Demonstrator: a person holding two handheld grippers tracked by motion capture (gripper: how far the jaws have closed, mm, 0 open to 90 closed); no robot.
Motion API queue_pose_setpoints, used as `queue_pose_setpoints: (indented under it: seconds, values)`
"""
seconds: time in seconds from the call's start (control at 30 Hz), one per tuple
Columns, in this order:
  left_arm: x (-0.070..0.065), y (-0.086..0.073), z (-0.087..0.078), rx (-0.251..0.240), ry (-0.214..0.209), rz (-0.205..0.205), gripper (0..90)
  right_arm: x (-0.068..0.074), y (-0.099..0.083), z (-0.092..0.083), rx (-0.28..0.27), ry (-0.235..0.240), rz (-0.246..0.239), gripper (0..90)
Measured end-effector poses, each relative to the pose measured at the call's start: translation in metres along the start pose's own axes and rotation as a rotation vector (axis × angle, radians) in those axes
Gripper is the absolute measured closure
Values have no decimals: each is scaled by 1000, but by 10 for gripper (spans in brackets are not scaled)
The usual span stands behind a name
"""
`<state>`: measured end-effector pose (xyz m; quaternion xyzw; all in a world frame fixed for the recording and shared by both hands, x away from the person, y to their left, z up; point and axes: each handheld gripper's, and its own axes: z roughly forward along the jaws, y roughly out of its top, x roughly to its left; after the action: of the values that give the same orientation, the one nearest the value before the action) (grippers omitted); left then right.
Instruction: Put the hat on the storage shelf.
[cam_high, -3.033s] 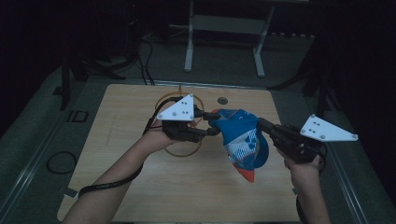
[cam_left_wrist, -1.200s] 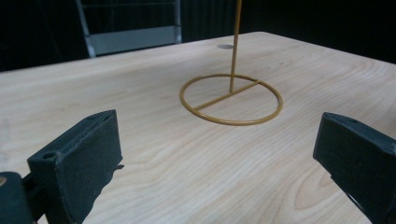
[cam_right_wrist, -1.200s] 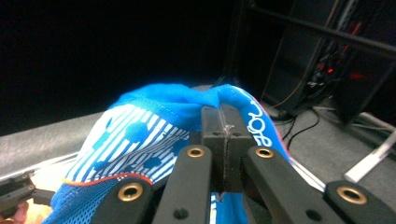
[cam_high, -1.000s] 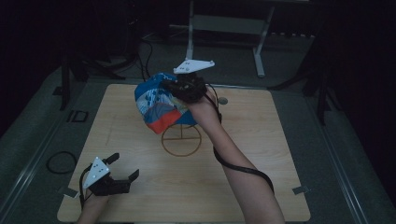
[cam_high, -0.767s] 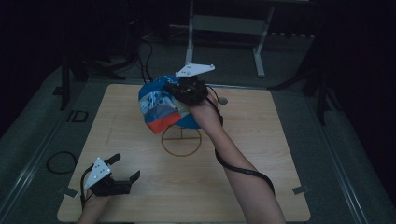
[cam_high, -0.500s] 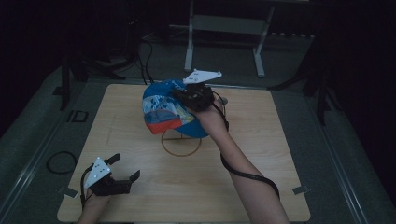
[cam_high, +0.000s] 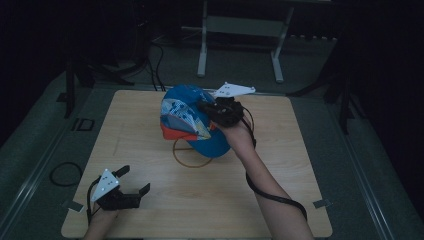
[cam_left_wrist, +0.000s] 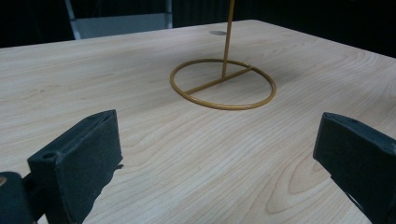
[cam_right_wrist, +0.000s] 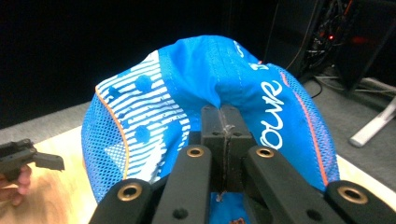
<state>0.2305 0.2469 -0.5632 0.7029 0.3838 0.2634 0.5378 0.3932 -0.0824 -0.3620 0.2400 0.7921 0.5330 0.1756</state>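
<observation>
A blue mesh cap (cam_high: 192, 120) with white print and an orange brim edge hangs over the middle of the wooden table (cam_high: 280, 165), above a gold wire stand (cam_high: 192, 155) with a ring base. My right gripper (cam_high: 207, 107) is shut on the cap's fabric; in the right gripper view the jaws pinch a fold of the cap (cam_right_wrist: 210, 74). My left gripper (cam_high: 132, 182) rests open at the table's front left, nothing between its fingers. In the left gripper view the stand's ring (cam_left_wrist: 223, 84) and upright rod lie ahead on the table (cam_left_wrist: 93, 84).
A grey metal frame (cam_high: 240, 30) and cables stand on the floor behind the table. Dark floor surrounds the table on all sides. A small round hole marks the table's far edge (cam_left_wrist: 217, 32).
My right gripper has carried the cap to the right and down, toward the stand's ring. The left gripper has stayed at the front left.
</observation>
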Motion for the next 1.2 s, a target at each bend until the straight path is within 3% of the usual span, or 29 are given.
queue_pose_setpoints:
  seconds: [0.4, 0.53, 0.8, 1.0, 1.2]
  values:
    - [-1, -3, 2, 11, -14, 0, 15, -3, -6, -1, -26, 42, 48, 716]
    - [-1, -3, 2, 11, -15, -2, 14, -2, -11, -3, -36, 69, 60, 700]
    - [-1, -4, 4, 16, -20, -3, 15, -1, -12, -1, -10, 50, 37, 676]
    - [-1, -4, 3, 17, -19, -7, 15, -4, -16, 0, -9, 61, 58, 653]
    - [-1, -4, 3, 16, -19, -4, 15, -3, -16, -4, -17, 63, 51, 579]
